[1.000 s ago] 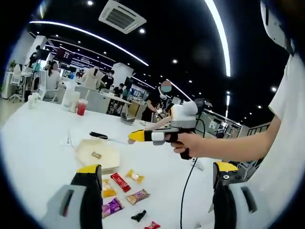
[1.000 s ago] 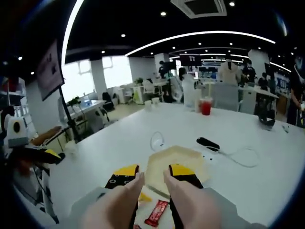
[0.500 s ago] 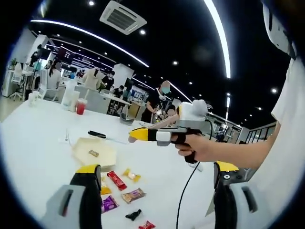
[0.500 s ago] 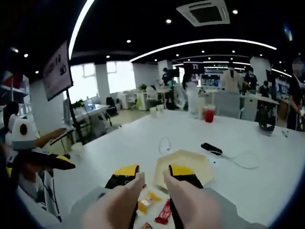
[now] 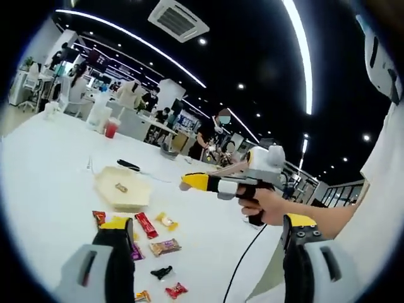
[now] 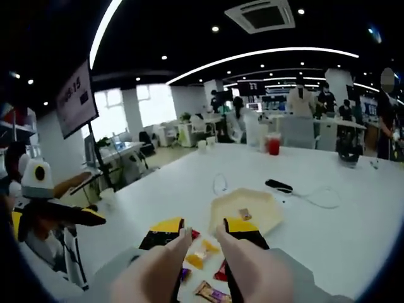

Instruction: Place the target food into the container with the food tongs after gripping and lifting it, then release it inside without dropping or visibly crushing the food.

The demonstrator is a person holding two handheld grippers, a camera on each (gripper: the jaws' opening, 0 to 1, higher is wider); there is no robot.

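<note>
Wrapped snacks (image 5: 153, 237) lay scattered on the white table (image 5: 44, 189) just beyond the left gripper (image 5: 208, 252), whose jaws stood wide apart and empty, then the right gripper (image 6: 203, 235), narrowly parted and empty, above them, and farther off the pale container (image 6: 246, 208) holding one small piece (image 6: 243, 214).

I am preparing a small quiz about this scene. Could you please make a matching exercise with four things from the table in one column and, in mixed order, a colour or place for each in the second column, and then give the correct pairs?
Things:
1. pale hexagonal paper tray
2. tall cup of drink
3. small snack piece
4. long wrapped snack bar

Colour or place:
A. red wrapper, lying on the white table near the other sweets
B. red liquid, standing far back on the table
C. cream colour, beyond the scattered sweets
D. lying inside the tray

Pairs: 1-C, 2-B, 3-D, 4-A
</note>
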